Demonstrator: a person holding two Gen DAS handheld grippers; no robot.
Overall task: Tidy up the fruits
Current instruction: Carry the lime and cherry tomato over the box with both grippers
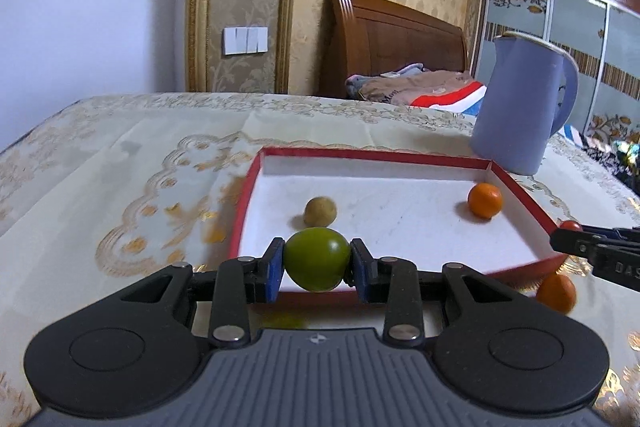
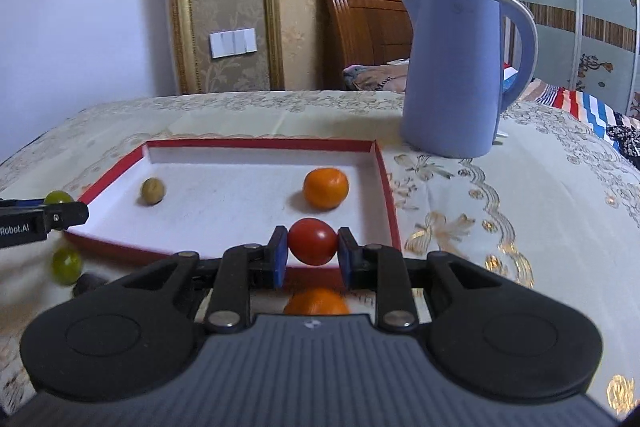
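My left gripper (image 1: 317, 261) is shut on a green fruit (image 1: 316, 257) and holds it over the near edge of the red-rimmed white tray (image 1: 400, 157). My right gripper (image 2: 313, 247) is shut on a small red fruit (image 2: 313, 241) over the tray's near right part (image 2: 384, 179). Inside the tray lie a small brownish-yellow fruit (image 1: 320, 211) (image 2: 152, 191) and an orange fruit (image 1: 485, 200) (image 2: 325, 187). Outside it, on the cloth, lie another orange fruit (image 1: 556, 291) (image 2: 316, 301), a green fruit (image 2: 66, 265) and a dark fruit (image 2: 86, 283).
A tall blue kettle (image 2: 456, 75) stands on the patterned tablecloth (image 1: 120, 167) behind the tray's far right corner. A bed with a wooden headboard (image 1: 392, 39) and bedding lies beyond the table. The table edge curves away at left.
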